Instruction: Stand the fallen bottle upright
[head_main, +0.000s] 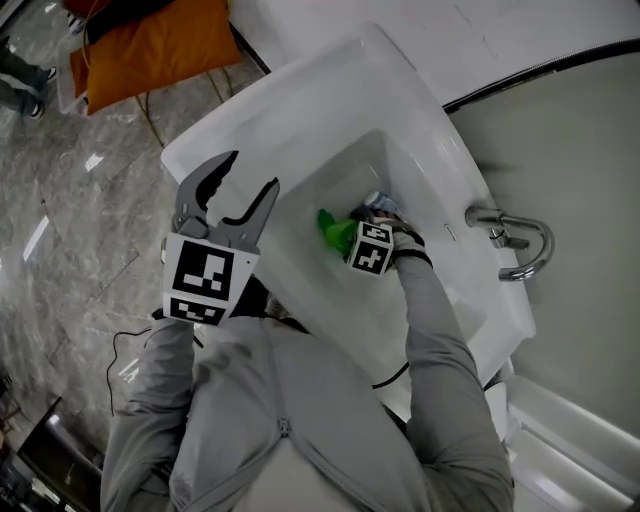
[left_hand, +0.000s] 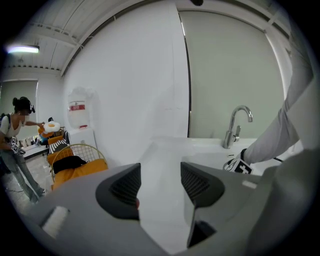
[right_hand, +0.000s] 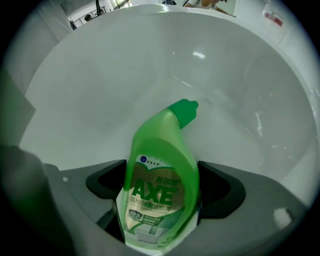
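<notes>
Green AXE cleaner bottle (right_hand: 160, 185) lay flat on the floor of the white sink basin (head_main: 250, 110), label up. In the right gripper view it ran from the bottom centre of the frame up to its cap (right_hand: 183, 111), just right of centre. Key relation: the right claw (right_hand: 162, 186) pointed straight down over the bottle. One jaw sat at each side of the wide lower body, so the jaw line crossed the bottle's long axis. The jaws stood wide apart. The pads looked to be right at the bottle's flanks, with no squeeze on the plastic, so I read this claw as open and not yet gripping.

In the head view the bottle (head_main: 338, 232) showed as a green patch at frame centre, just left of the right claw's marker cube, with the faucet (head_main: 515, 240) at the right edge.

The left claw (head_main: 250, 175) hung over the basin's left rim with jaws apart and nothing between them. It was well clear of the bottle, so the right hand was the nearer one.

Likely next move: close on the body, then swing the cap end upward.
</notes>
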